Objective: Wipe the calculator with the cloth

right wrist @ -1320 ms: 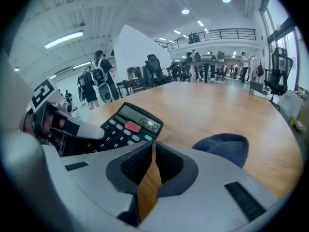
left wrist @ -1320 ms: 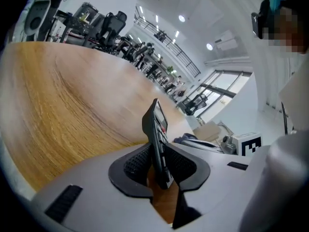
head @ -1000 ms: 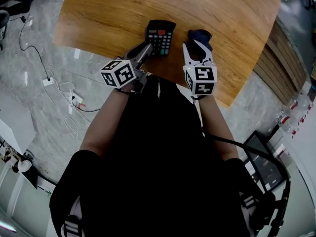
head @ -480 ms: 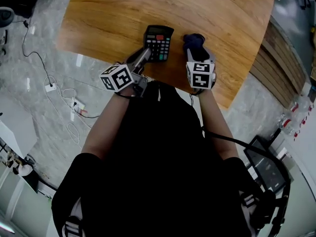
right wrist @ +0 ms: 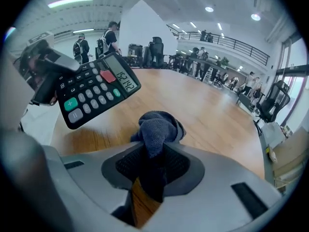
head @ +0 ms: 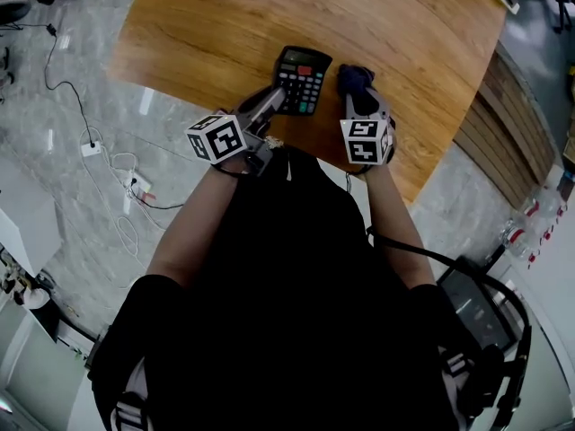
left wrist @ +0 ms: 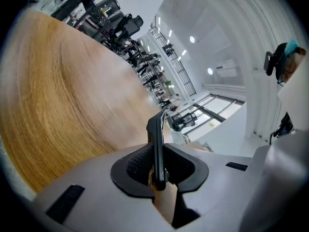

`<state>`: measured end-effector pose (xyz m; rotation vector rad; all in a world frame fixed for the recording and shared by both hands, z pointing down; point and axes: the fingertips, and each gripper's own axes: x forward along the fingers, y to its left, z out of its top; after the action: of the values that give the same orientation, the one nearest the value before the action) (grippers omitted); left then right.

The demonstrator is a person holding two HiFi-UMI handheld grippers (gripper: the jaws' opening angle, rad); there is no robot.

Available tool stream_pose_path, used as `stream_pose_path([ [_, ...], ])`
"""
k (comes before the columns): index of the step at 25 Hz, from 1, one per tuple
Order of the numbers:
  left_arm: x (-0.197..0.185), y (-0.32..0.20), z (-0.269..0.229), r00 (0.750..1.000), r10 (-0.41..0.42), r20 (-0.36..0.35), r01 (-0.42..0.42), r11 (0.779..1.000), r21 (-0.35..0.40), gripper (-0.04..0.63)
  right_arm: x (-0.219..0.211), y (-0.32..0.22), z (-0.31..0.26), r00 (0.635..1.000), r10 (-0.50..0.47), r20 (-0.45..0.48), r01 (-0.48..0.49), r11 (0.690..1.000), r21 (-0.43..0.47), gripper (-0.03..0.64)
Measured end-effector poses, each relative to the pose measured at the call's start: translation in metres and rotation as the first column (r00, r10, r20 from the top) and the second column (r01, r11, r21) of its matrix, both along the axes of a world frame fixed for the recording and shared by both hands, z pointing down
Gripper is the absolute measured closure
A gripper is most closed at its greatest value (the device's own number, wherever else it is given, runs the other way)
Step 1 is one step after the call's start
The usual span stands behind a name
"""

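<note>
Between my left jaws: the calculator (left wrist: pixel 157 149), seen edge-on, with my pads pressed against both of its faces.
Calculator's place: it (head: pixel 303 81) sits over the near part of the table, ahead of my chest; in my right gripper view it (right wrist: pixel 96 88) hangs tilted above the wood, keys and lit display turned toward that camera, a shadow under it.
Left gripper: mine (head: pixel 274 101) is clamped on the calculator's near end and holds it clear of the table, reaching in from the left.
Cloth: a dark blue bunch (right wrist: pixel 157 129) stands up between my right jaws; from the head view it (head: pixel 354 77) lies just right of the calculator, and the right gripper view shows a gap between them.
Right gripper: mine (head: pixel 361 104) points steeply down; its jaws have just been closing, and the pads now squeeze the cloth between them.
Table: a wooden top (head: pixel 225 25) with a rounded edge.
Floor: grey stone (head: pixel 72 205) to the left, with a white cable (head: pixel 117 164) trailing across it.
</note>
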<state>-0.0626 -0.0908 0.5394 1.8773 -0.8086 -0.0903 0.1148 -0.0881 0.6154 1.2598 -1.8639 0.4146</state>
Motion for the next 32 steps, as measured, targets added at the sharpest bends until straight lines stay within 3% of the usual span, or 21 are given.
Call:
stream_pose_path([
  [4,0.004,0.002,-0.010,0.999,-0.004,-0.053,0.004,1.000,-0.001,0.523,-0.005,0.003,-0.008,0.998,-0.029,0.049,0.029,0.999,0.017,0.525],
  [9,0.003,0.004,-0.019,0.999,-0.013,-0.053,0.013,1.000,0.004,0.523,-0.013,-0.017,-0.078,0.986,-0.035,0.162,-0.001,0.976,0.217,0.537],
  [13,0.004,0.003,-0.029,0.998,-0.009,-0.058,0.011,1.000,0.024,0.523,-0.040,-0.028,-0.132,0.966,-0.124,0.228,0.046,0.946,0.321,0.537],
  [21,0.015,0.007,-0.044,0.996,0.011,-0.084,-0.008,0.999,0.044,0.523,-0.111,-0.024,-0.152,0.930,-0.247,0.273,0.159,0.938,0.308,0.538],
  [27,0.012,0.008,-0.046,0.994,-0.027,-0.102,0.031,0.999,0.034,0.523,-0.162,-0.004,-0.172,0.867,-0.415,0.275,0.310,0.883,0.353,0.538],
  [32,0.003,0.005,-0.048,0.994,-0.048,-0.099,0.053,0.998,0.042,0.523,-0.169,0.006,-0.180,0.840,-0.431,0.329,0.315,0.882,0.352,0.537],
])
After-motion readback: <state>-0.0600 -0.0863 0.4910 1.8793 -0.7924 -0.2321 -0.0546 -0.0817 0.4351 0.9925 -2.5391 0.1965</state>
